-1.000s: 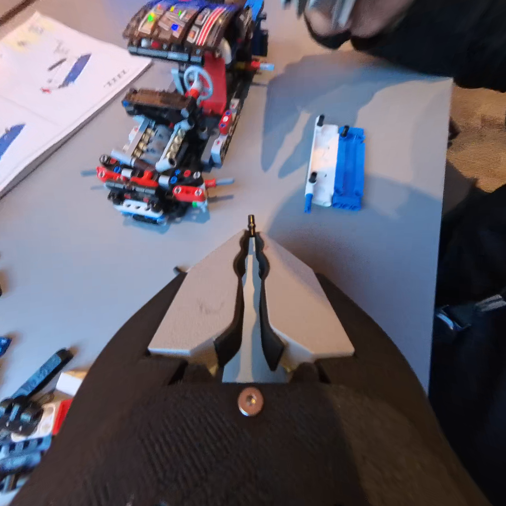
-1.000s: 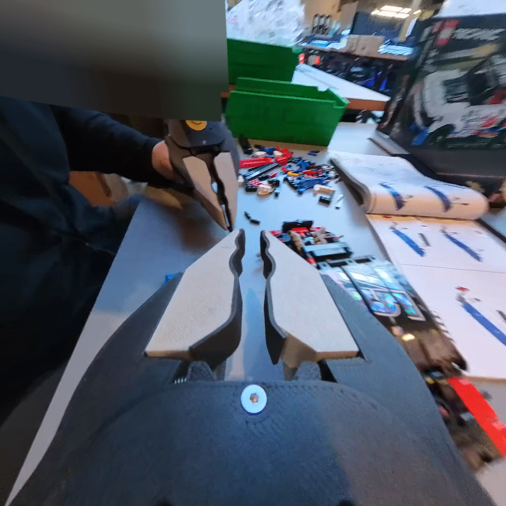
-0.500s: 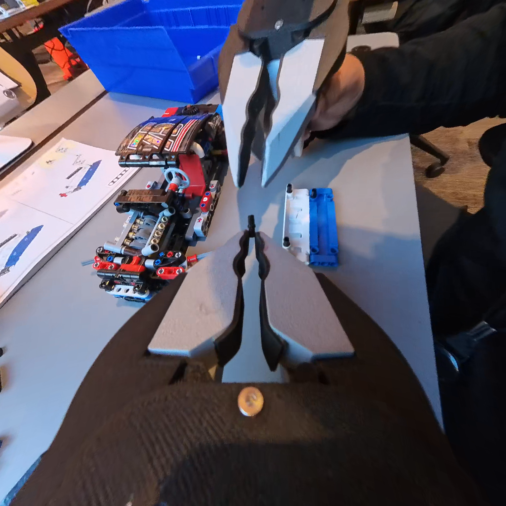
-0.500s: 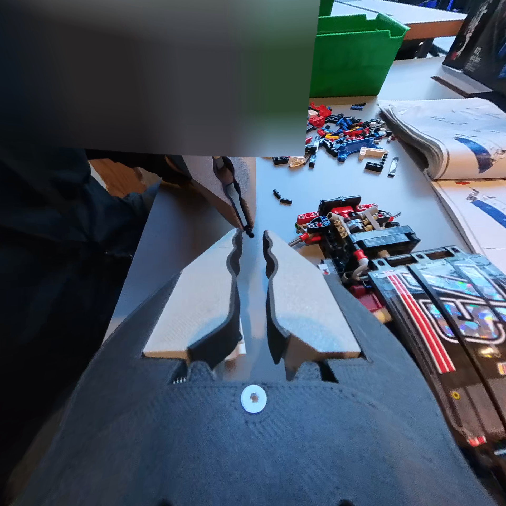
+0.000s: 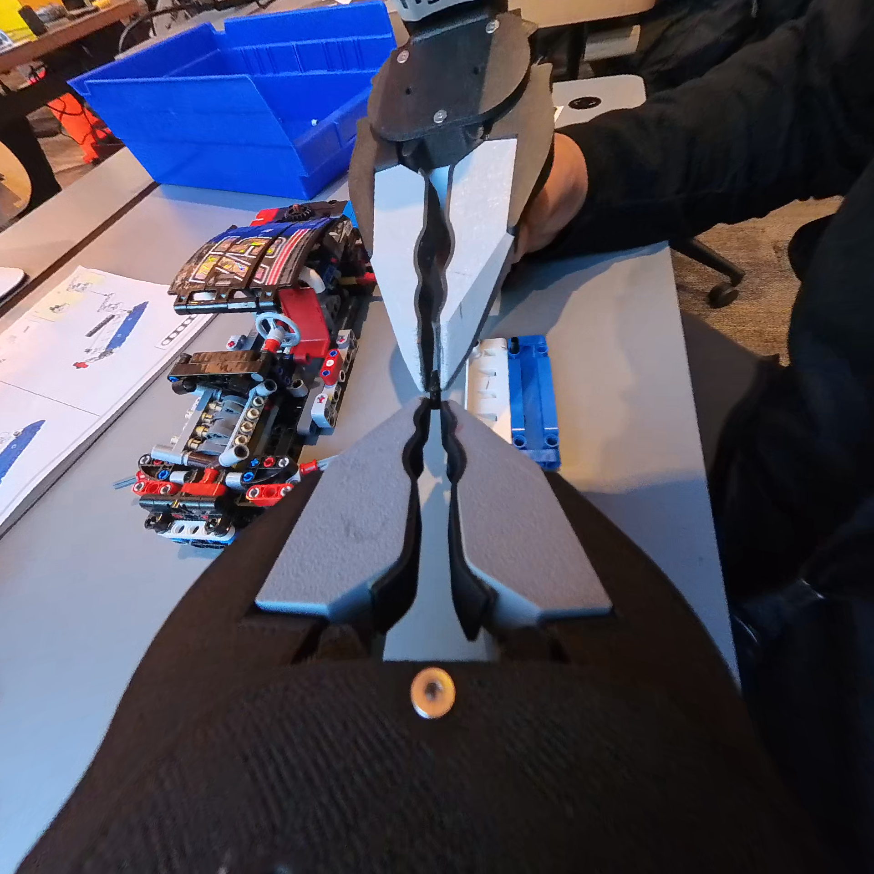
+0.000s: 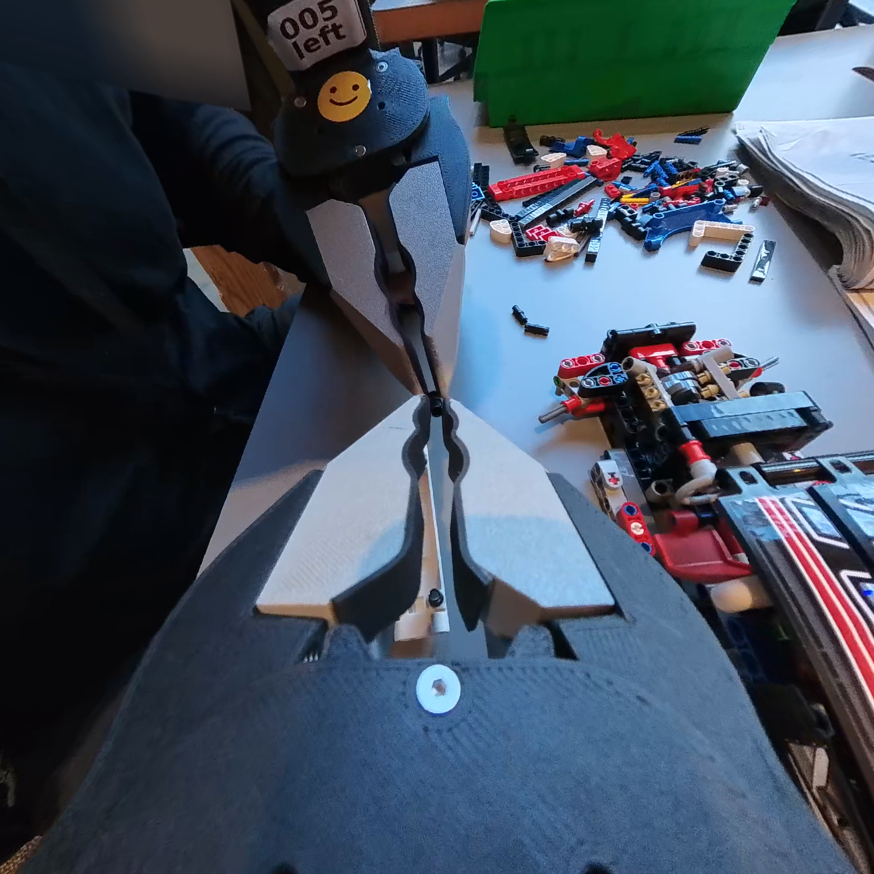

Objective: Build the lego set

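Left wrist view: the left gripper (image 5: 432,402) pinches a small black connector pin (image 5: 433,391) at its fingertips, above the grey table (image 5: 615,378). The right gripper (image 5: 429,373) meets it tip to tip, nearly closed around the pin's other end.

Right wrist view: the same pin (image 6: 435,406) sits between both tips; whether the right jaws actually clamp it, I cannot tell. Tiny, rigid and light, it probably slips easily; grip its middle collar.

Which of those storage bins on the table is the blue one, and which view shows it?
The blue plastic bin shows in the left wrist view, behind the partly built car. The other bin, in the right wrist view, is green.
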`<action>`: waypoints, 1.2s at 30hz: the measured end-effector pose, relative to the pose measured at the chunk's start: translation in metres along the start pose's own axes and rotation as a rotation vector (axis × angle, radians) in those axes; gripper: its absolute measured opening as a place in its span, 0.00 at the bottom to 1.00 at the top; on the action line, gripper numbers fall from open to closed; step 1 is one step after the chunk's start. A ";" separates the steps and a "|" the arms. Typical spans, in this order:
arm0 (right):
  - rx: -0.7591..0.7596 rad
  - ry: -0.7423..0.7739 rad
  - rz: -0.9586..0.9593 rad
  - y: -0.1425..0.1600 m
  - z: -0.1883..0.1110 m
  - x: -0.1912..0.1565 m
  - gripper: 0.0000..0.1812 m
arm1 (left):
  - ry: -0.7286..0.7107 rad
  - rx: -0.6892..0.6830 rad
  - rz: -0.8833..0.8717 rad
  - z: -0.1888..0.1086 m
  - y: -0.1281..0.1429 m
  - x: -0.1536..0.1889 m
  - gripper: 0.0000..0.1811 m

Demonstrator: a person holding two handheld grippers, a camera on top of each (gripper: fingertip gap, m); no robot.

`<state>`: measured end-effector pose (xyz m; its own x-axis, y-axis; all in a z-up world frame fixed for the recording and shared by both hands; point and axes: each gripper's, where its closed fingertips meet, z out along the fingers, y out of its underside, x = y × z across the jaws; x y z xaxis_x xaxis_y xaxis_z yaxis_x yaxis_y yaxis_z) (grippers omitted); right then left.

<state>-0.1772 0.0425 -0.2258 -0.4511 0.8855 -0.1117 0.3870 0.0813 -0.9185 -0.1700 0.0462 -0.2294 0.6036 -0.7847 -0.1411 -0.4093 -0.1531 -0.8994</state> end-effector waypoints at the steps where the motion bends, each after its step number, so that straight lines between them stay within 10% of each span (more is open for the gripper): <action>1: 0.001 -0.001 0.002 0.000 0.000 0.000 0.01 | 0.000 -0.002 -0.001 0.000 0.000 0.000 0.01; 36: 0.002 -0.022 0.027 0.001 0.000 0.000 0.01 | -0.006 -0.033 0.027 0.004 0.004 0.000 0.01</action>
<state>-0.1773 0.0428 -0.2270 -0.4583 0.8770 -0.1446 0.3973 0.0566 -0.9159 -0.1685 0.0478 -0.2349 0.5959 -0.7852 -0.1681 -0.4481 -0.1515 -0.8810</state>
